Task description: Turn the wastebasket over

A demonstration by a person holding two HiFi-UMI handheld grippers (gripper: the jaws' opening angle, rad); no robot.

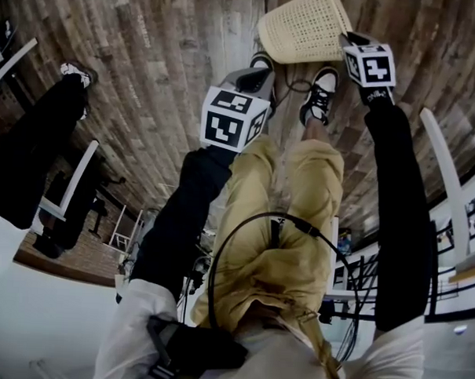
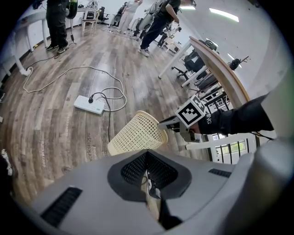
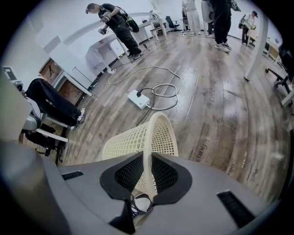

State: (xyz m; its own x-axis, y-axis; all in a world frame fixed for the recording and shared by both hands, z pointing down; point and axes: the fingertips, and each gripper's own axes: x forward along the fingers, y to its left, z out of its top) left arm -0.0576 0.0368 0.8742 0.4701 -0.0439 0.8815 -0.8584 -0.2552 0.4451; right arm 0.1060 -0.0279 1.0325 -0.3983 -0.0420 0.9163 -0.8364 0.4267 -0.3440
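No worktop carries anything here: the wood floor (image 3: pixel 220 105) does, so places are given against what lies on it. The wastebasket (image 3: pixel 147 137) is tipped well off upright, with its mesh wall towards the floor and its open mouth turned sideways. It sits just beyond the person's shoes (image 1: pixel 320 94) and short of the white power strip (image 3: pixel 139 98). That lean looks like the halfway stage of turning it over, with the rim serving as the handle.

The right hand-held gripper (image 3: pixel 148 172) is clamped on that rim, which runs up between its two jaws, so the basket hangs from it at the mouth's edge. I judge this pinch lets the base swing round. The left hand-held gripper (image 2: pixel 148 183) has its jaws drawn together on nothing. It is held back, well apart from the basket, which lies ahead of it and slightly left, perhaps in reserve to steady the base
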